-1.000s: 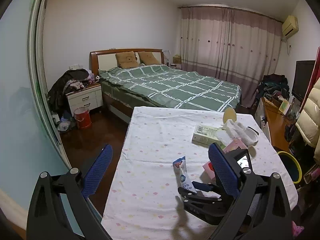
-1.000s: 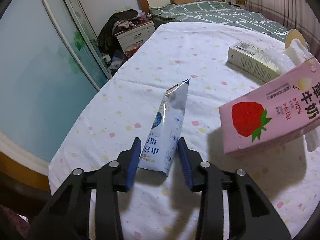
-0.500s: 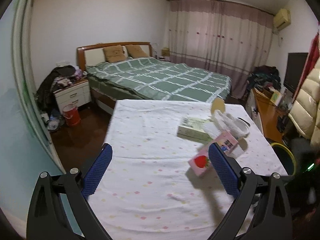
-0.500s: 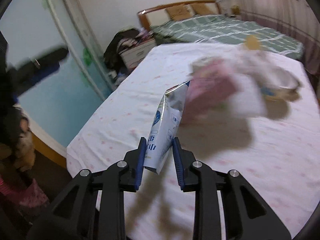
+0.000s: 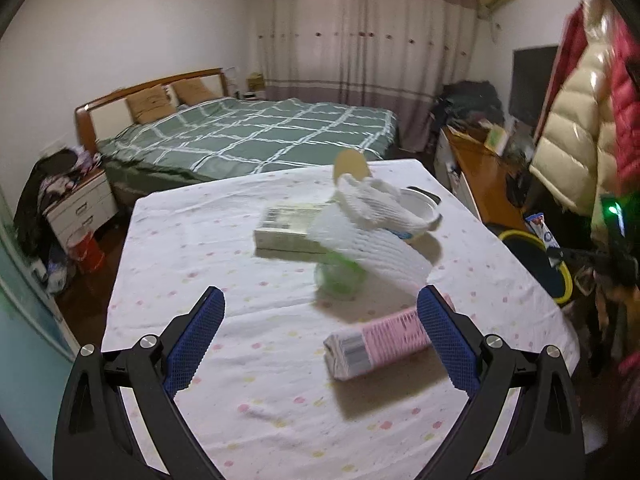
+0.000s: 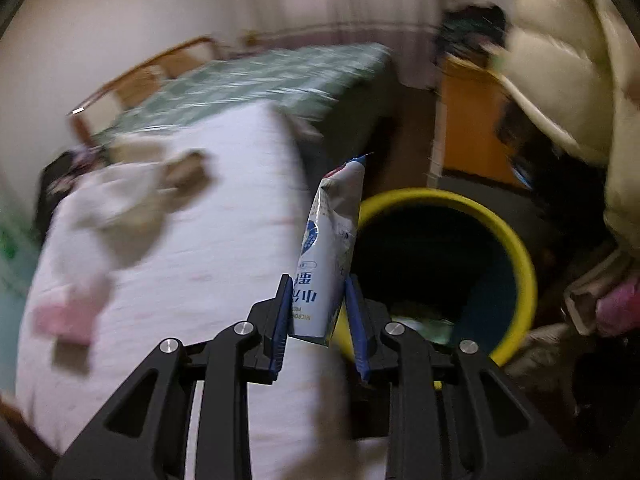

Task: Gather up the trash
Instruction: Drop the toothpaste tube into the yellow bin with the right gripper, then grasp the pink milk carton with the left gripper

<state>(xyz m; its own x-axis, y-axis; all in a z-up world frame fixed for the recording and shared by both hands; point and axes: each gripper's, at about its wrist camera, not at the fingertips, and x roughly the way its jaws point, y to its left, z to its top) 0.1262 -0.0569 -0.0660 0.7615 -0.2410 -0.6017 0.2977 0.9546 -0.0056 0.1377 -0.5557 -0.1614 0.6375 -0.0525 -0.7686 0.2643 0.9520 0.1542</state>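
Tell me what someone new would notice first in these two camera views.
The right gripper is clamped on a white and blue wrapper, held beside the rim of a yellow-rimmed bin. The left gripper is open over the table, framing a pink carton lying on its side.

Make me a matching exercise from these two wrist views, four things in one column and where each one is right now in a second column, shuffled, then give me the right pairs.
Things:
1. white and blue pouch
2. pink carton
3. yellow-rimmed bin
4. left gripper

Places or states:
A. on the floor beside the table
B. open and empty above the tablecloth
C. lying on its side on the table
D. clamped in the right gripper

Pairs: 1-D, 2-C, 3-A, 4-B
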